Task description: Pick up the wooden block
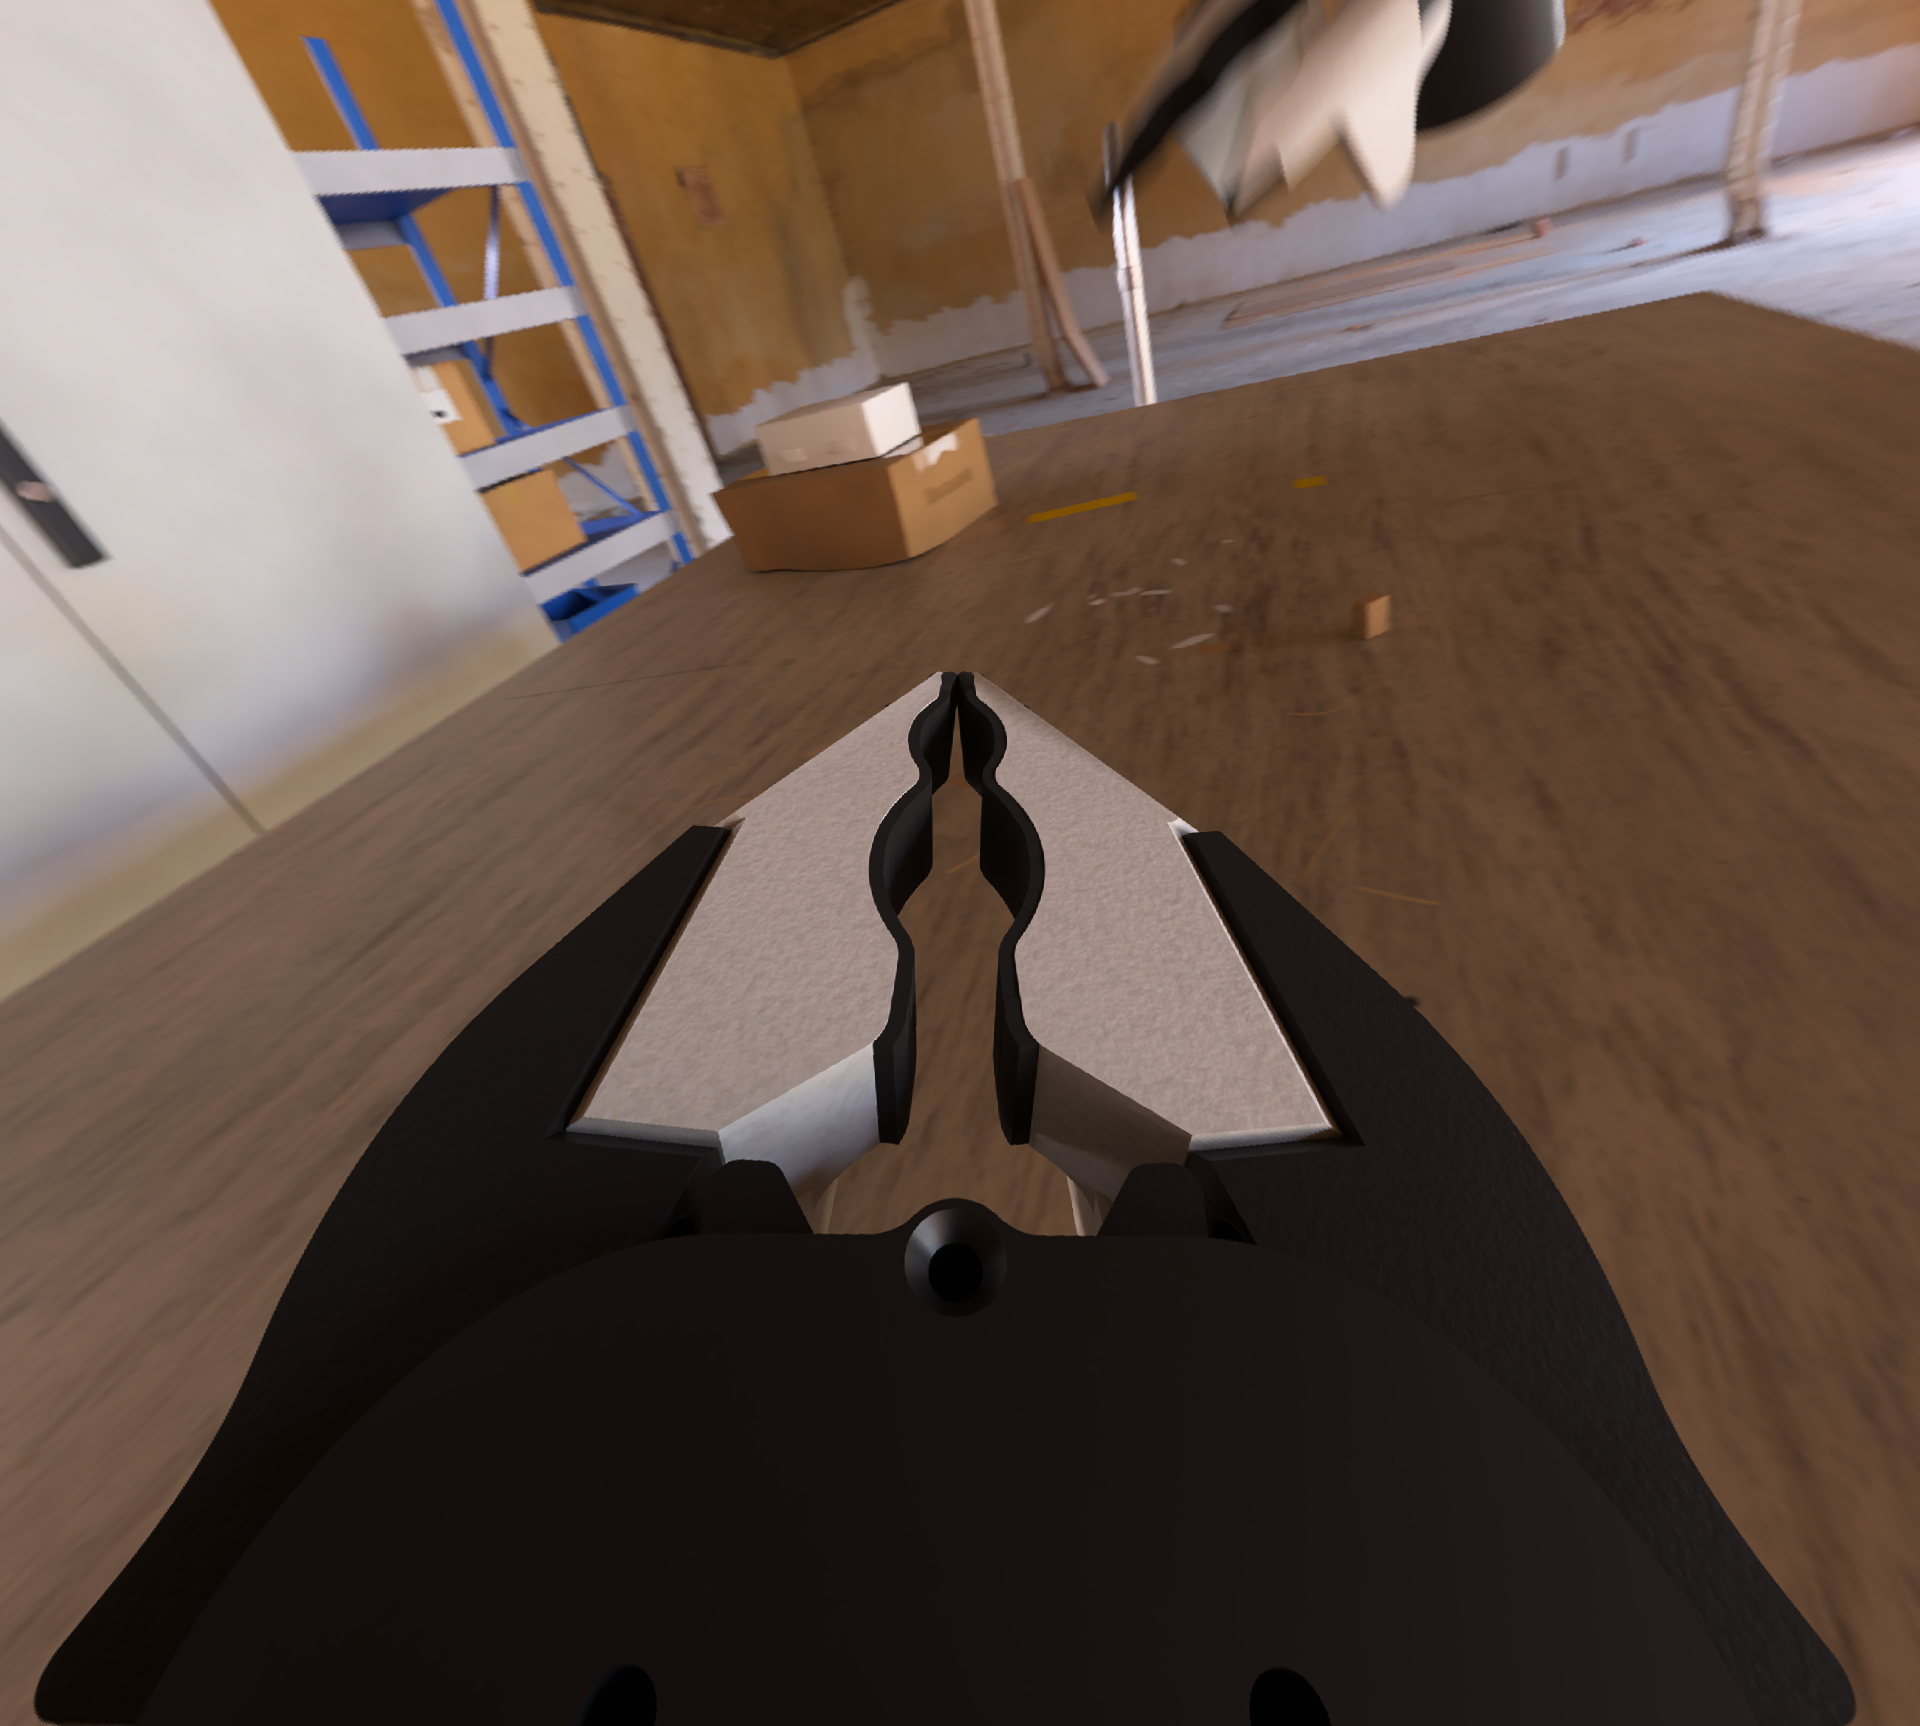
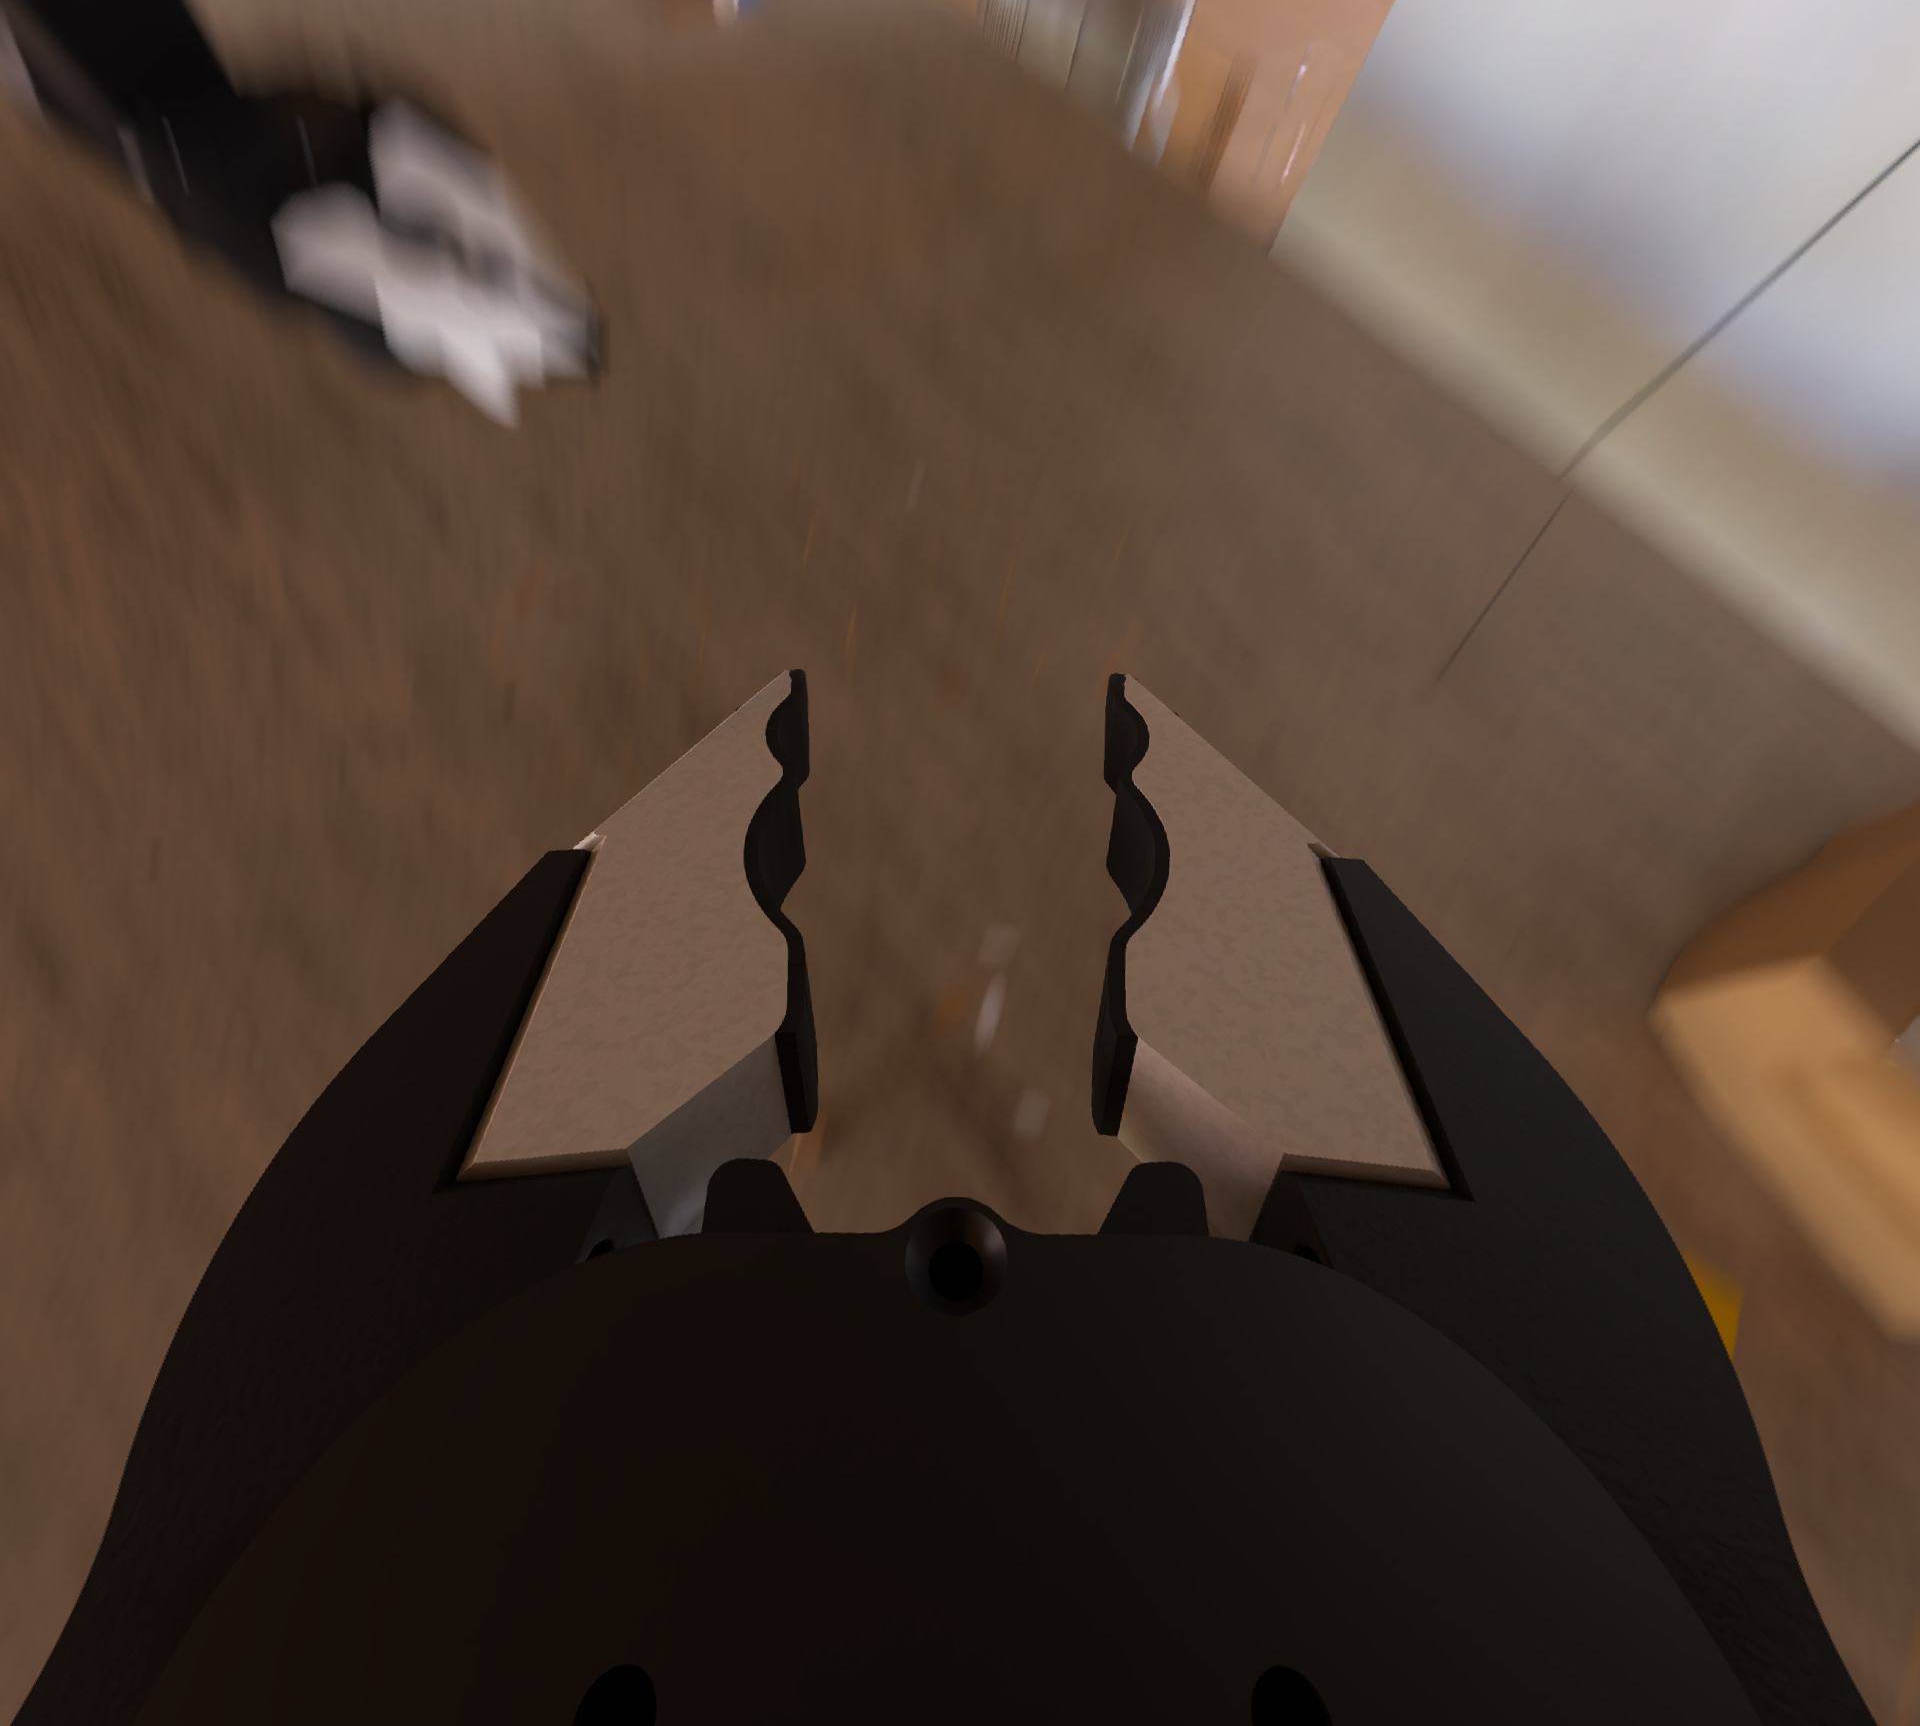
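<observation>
Your left gripper [image 1: 956, 679] has its 2 white-and-black fingers pressed together, empty, low over the brown wooden tabletop [image 1: 1558, 845]. The small tan wooden block [image 1: 1376, 615] sits ahead to its right, well apart. Your right gripper [image 2: 954, 679] is spread, holding nothing; its view is blurred, perhaps hiding the block.

The left gripper [image 1: 956, 679] has its fingertips pressed together, empty. The right gripper [image 2: 954, 679] has its fingers spread apart, empty.
</observation>
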